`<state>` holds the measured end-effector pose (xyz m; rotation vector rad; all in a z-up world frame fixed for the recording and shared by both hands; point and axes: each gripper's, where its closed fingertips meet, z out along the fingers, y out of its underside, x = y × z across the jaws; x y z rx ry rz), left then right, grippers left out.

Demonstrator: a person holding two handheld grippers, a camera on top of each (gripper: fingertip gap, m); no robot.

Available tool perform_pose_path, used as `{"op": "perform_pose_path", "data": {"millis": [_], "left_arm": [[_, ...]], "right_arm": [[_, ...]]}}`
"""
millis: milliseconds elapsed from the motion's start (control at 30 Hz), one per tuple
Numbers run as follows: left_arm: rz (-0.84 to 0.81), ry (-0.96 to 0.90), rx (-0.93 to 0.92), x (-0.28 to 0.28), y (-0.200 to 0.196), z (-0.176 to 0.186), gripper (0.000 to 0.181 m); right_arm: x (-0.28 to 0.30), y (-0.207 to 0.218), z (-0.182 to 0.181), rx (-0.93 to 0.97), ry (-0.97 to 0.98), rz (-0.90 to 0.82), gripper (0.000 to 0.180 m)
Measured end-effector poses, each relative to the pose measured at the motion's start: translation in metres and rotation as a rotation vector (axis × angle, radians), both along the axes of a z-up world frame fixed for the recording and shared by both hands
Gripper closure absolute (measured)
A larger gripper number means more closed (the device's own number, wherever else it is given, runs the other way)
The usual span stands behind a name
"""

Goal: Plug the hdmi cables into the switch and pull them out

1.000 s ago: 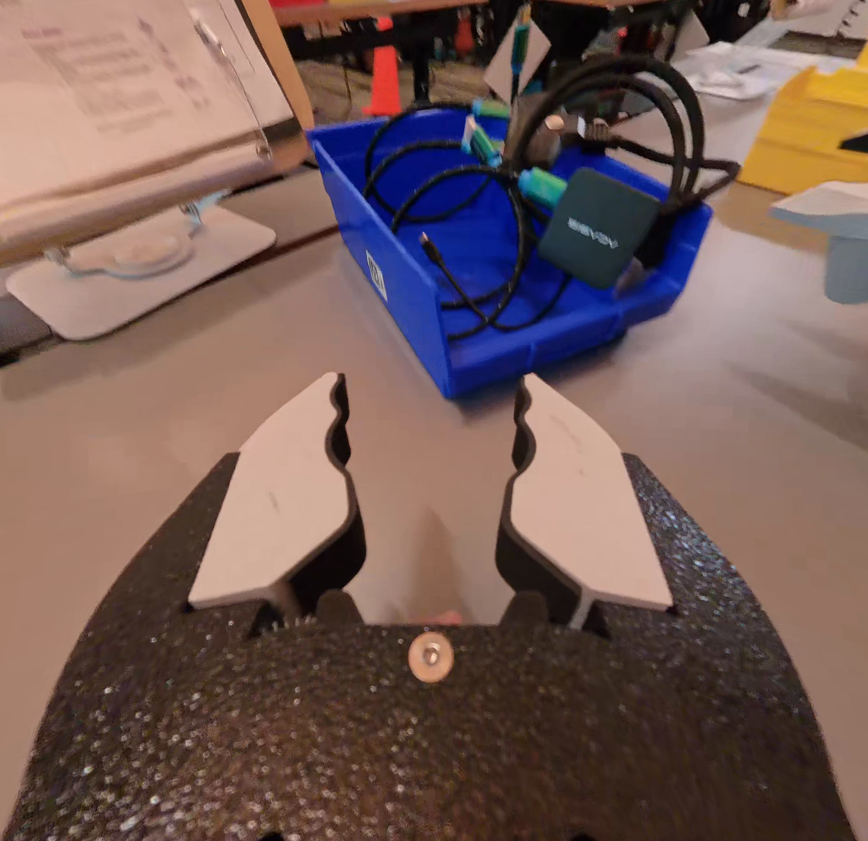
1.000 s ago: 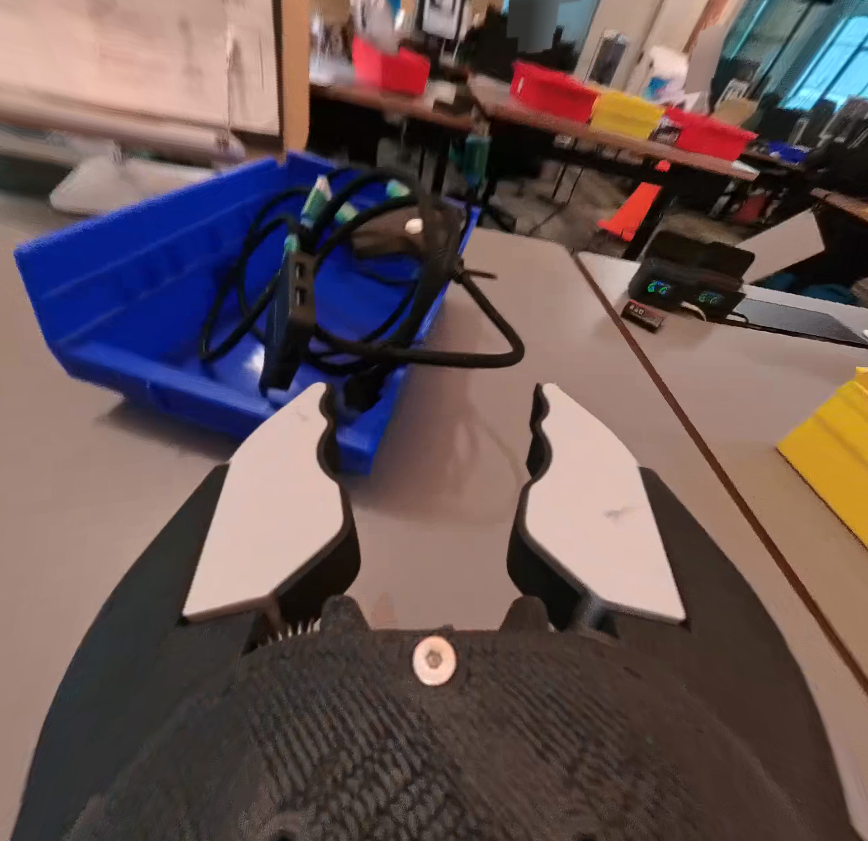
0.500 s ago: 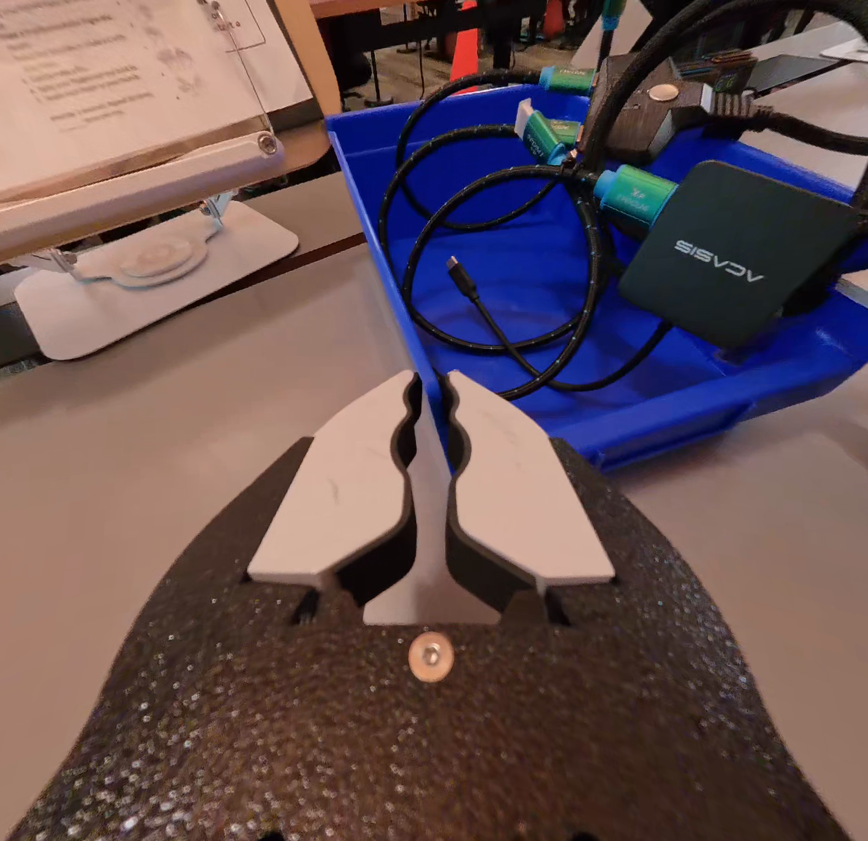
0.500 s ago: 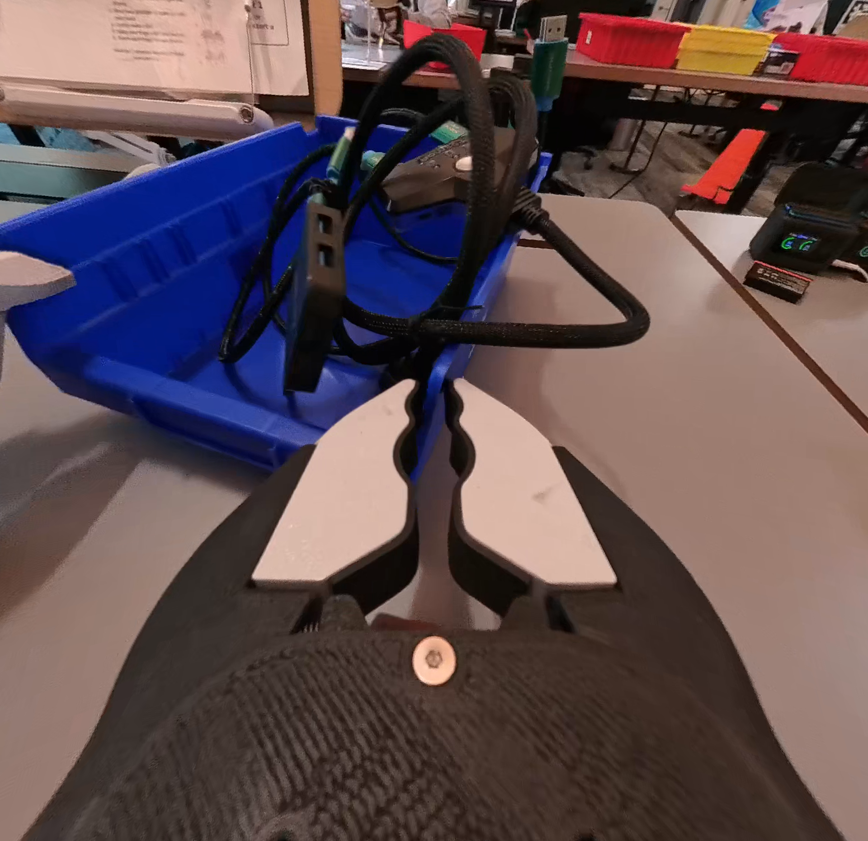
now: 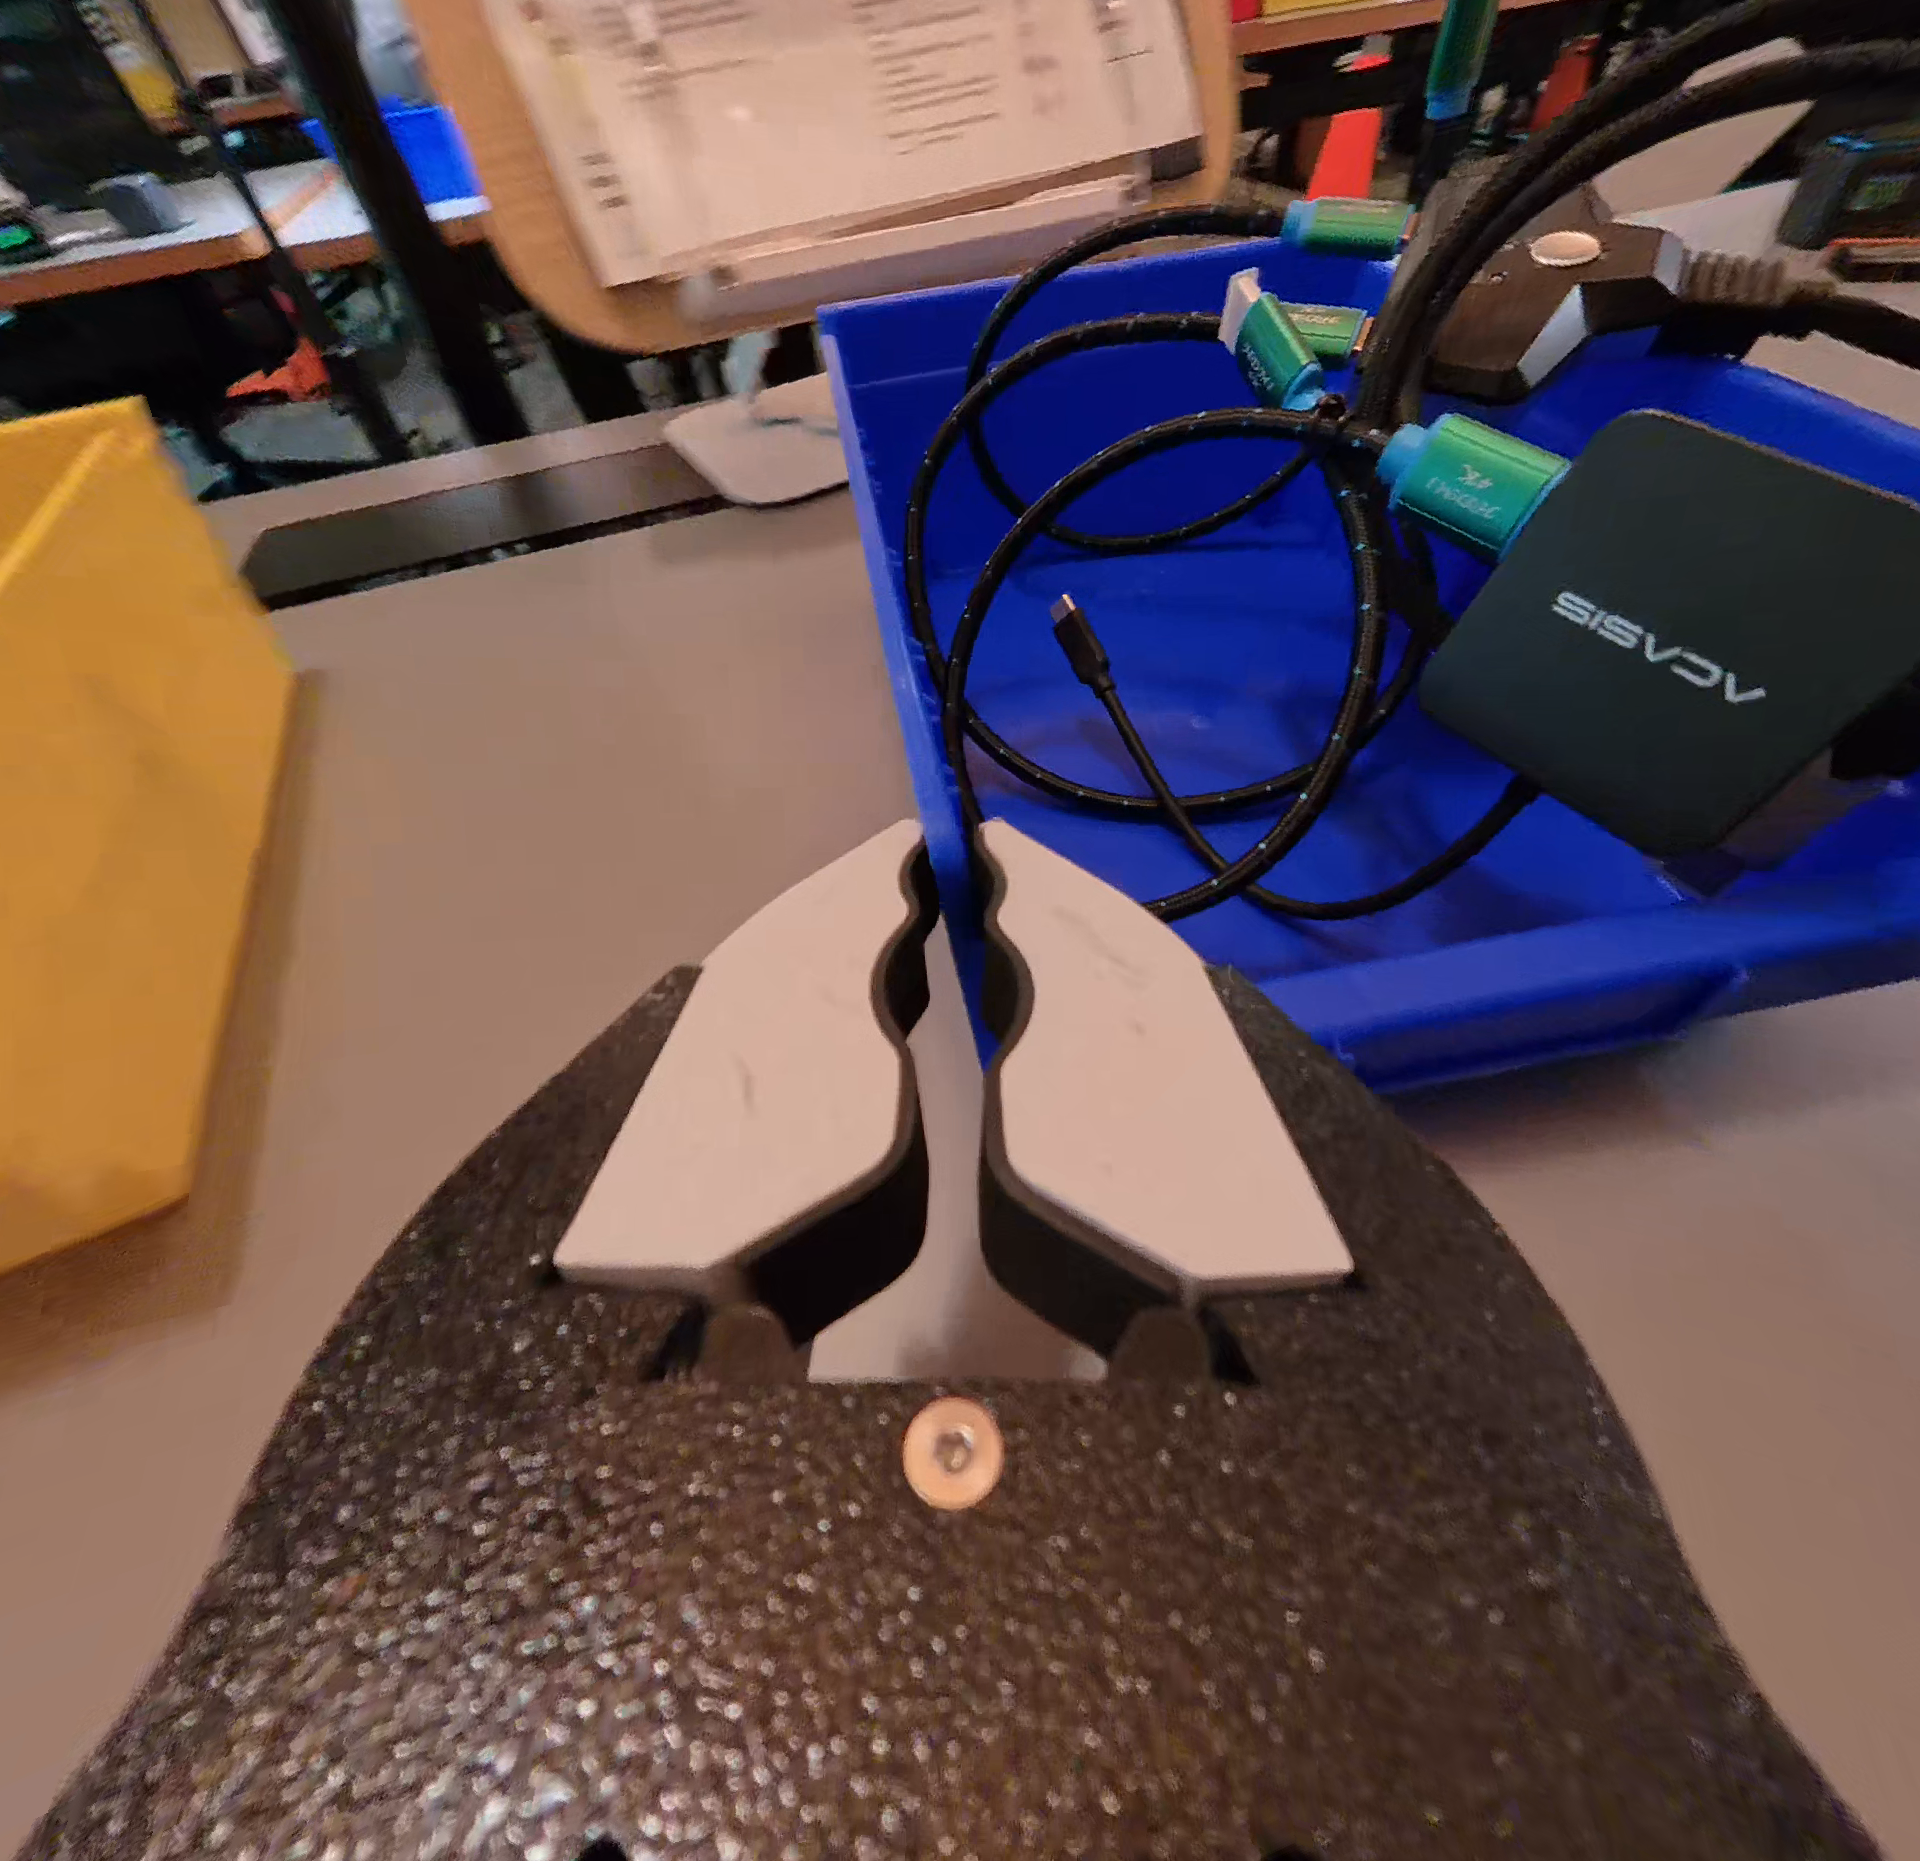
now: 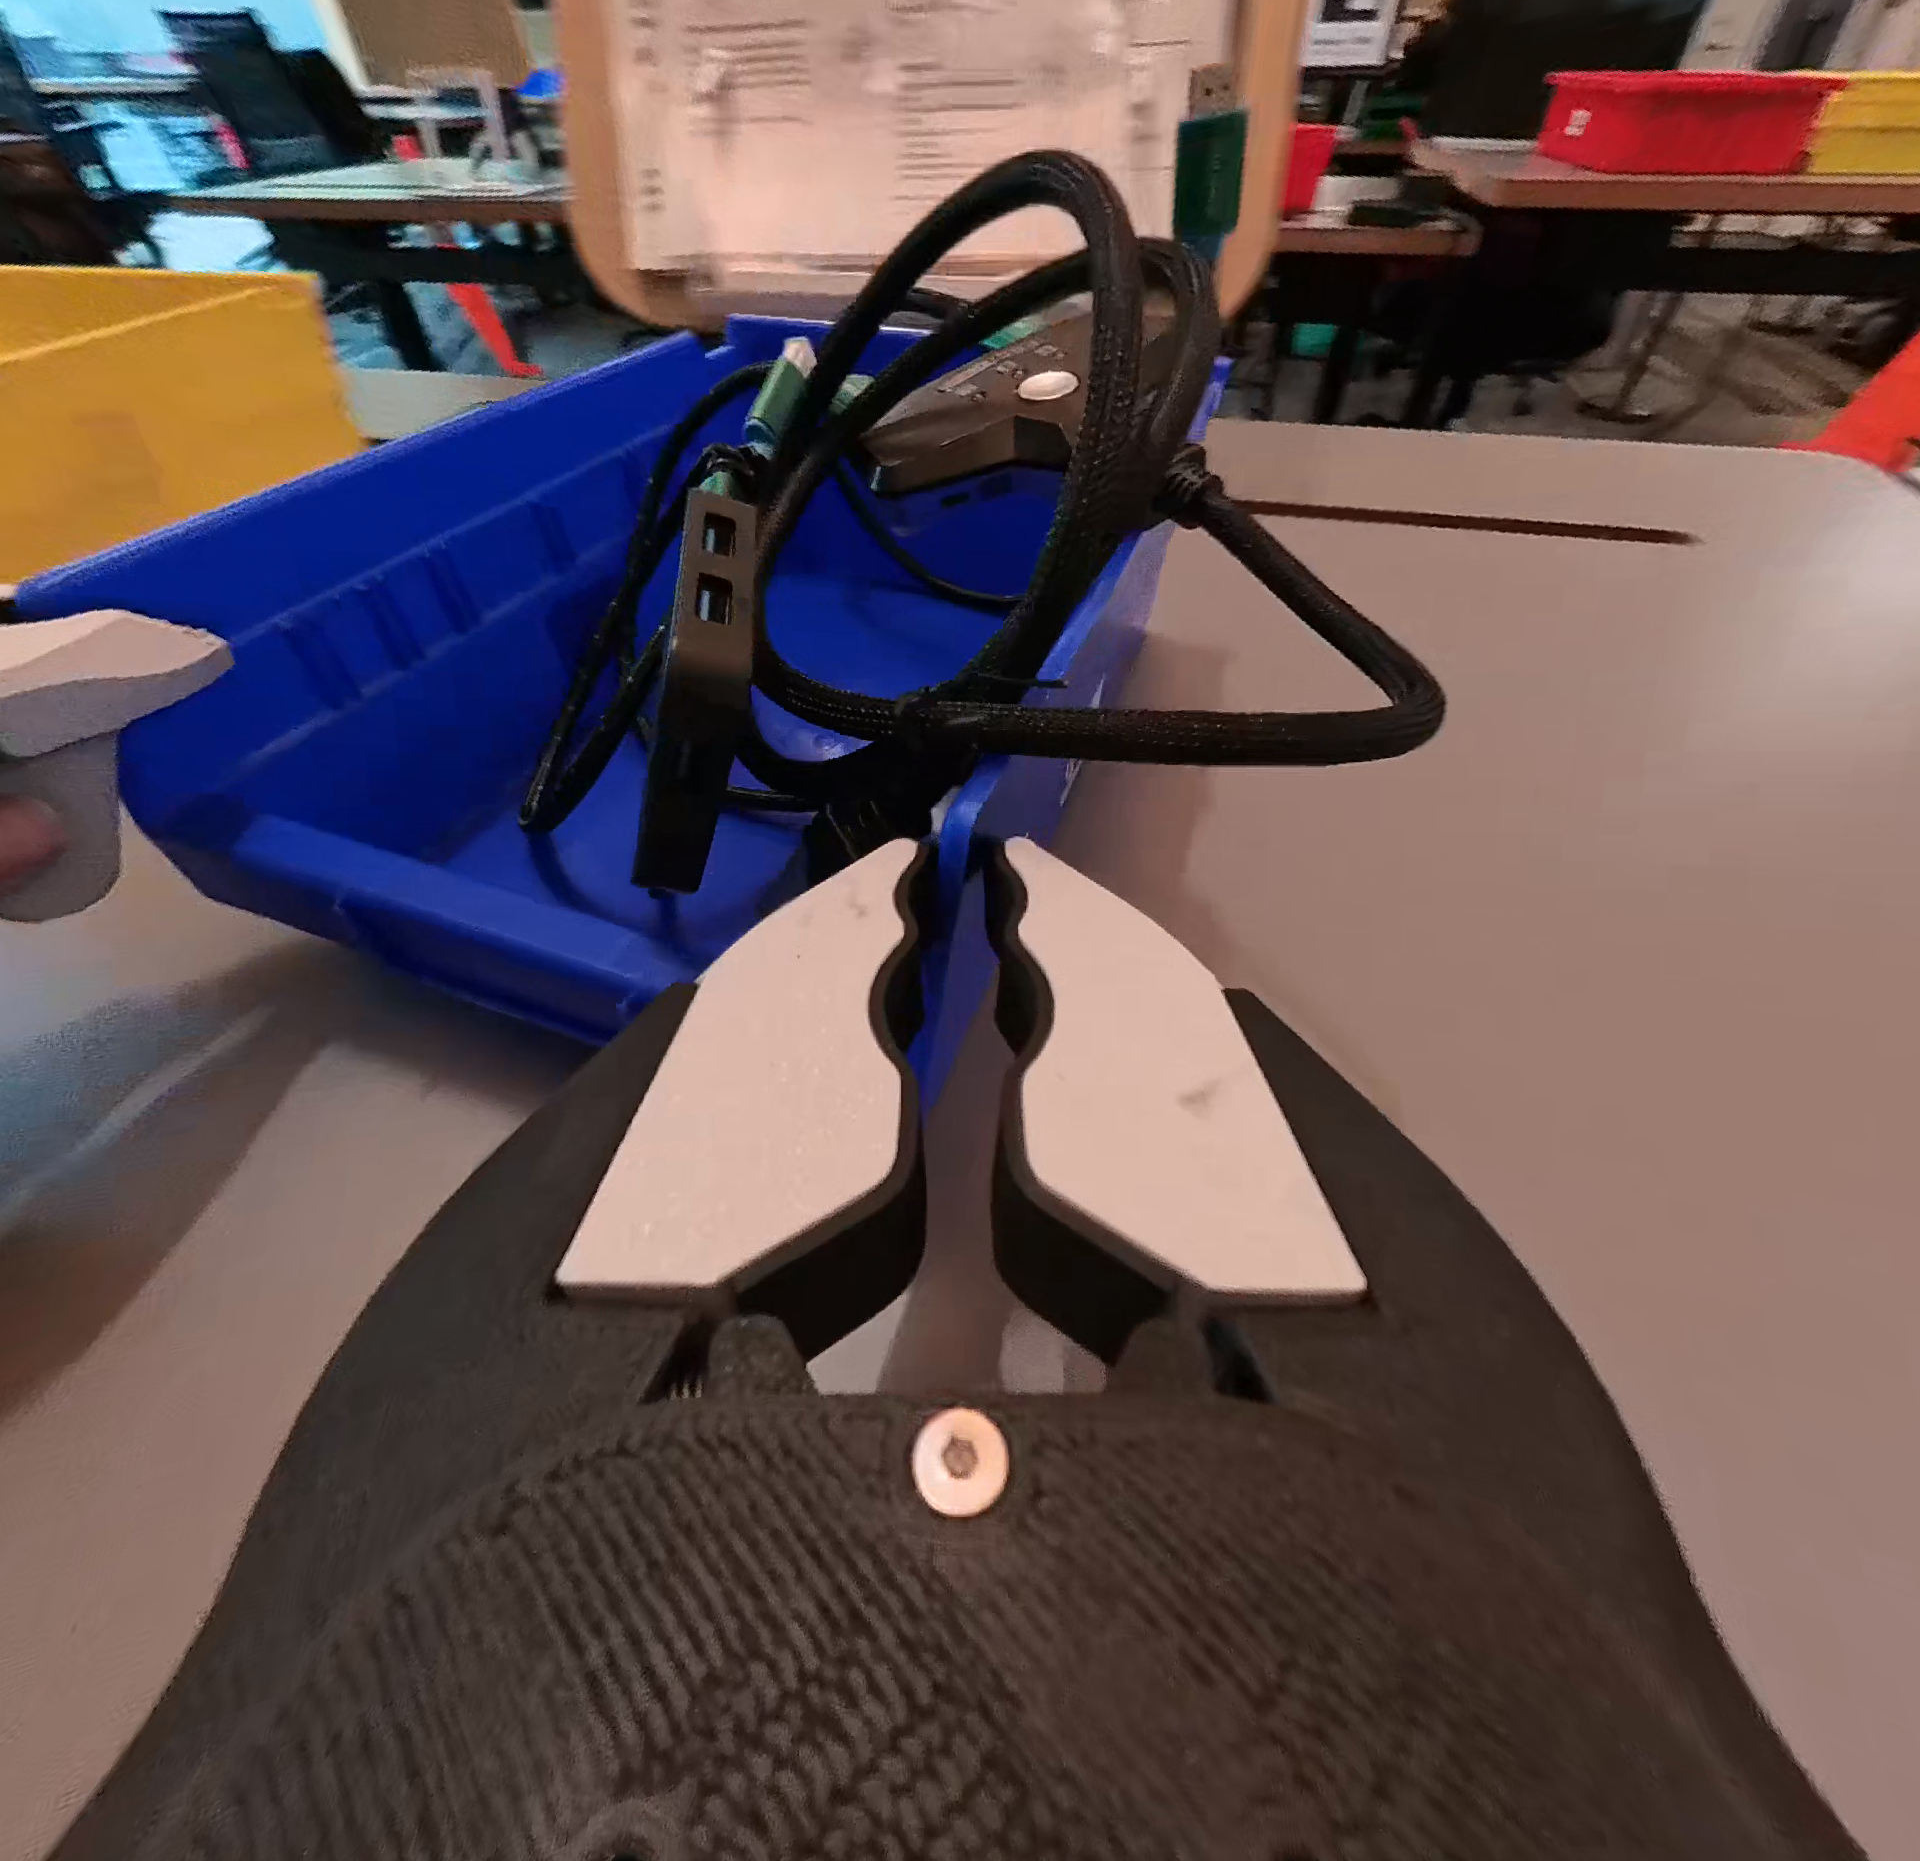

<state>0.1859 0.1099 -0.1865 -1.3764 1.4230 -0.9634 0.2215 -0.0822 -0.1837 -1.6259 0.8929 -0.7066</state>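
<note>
A blue bin on the grey table holds thin black braided HDMI cables with green plugs, a black switch with a silver button, a dark square box and a thick black cable looping over the right wall. My left gripper is shut on the bin's front left wall. My right gripper is shut on the bin's front right wall. The switch lies at the bin's back, and the box stands on edge. The left gripper's finger shows at the far left.
A yellow bin stands on the table to the left, also in the right wrist view. A document stand with papers rises behind the blue bin. Bare grey table lies to the right. Other tables with red and yellow bins stand far back.
Both grippers went from open, short of the bin, to shut on its front corners. Since then the bin and grippers have shifted together; the yellow bin has come into view on the left.
</note>
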Motion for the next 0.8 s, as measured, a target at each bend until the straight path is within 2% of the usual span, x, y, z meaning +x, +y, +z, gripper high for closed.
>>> {"op": "perform_pose_path", "data": {"millis": [167, 267, 367, 433, 500, 533, 667, 733, 800], "left_arm": [[0.118, 0.004, -0.062, -0.04, 0.076, 0.001, 0.177], [0.143, -0.011, -0.073, -0.052, 0.105, 0.0, 0.176], [0.056, 0.012, -0.115, -0.063, 0.111, 0.002, 0.171], [-0.008, 0.01, -0.113, -0.079, 0.118, 0.019, 0.15], [0.024, -0.063, -0.083, -0.097, 0.149, 0.045, 0.149], [0.081, -0.104, -0.076, -0.105, 0.173, 0.056, 0.149], [0.286, -0.155, -0.146, -0.123, 0.274, 0.067, 0.134], [0.329, -0.143, -0.17, -0.124, 0.309, 0.06, 0.122], [0.373, -0.125, -0.179, -0.124, 0.338, 0.052, 0.117]], "right_arm": [[-0.033, 0.078, -0.001, -0.072, -0.035, 0.109, 0.169], [-0.037, 0.111, -0.001, -0.075, -0.018, 0.166, 0.167], [-0.048, 0.119, 0.0, -0.117, 0.014, 0.209, 0.162], [-0.065, 0.105, 0.011, -0.111, -0.006, 0.195, 0.142], [-0.087, 0.101, 0.039, -0.075, -0.09, 0.188, 0.133], [-0.102, 0.113, 0.055, -0.041, -0.122, 0.233, 0.134], [-0.137, 0.213, 0.101, -0.048, -0.218, 0.445, 0.122], [-0.13, 0.268, 0.105, -0.016, -0.128, 0.487, 0.114], [-0.111, 0.317, 0.1, -0.023, -0.057, 0.471, 0.121]]}}
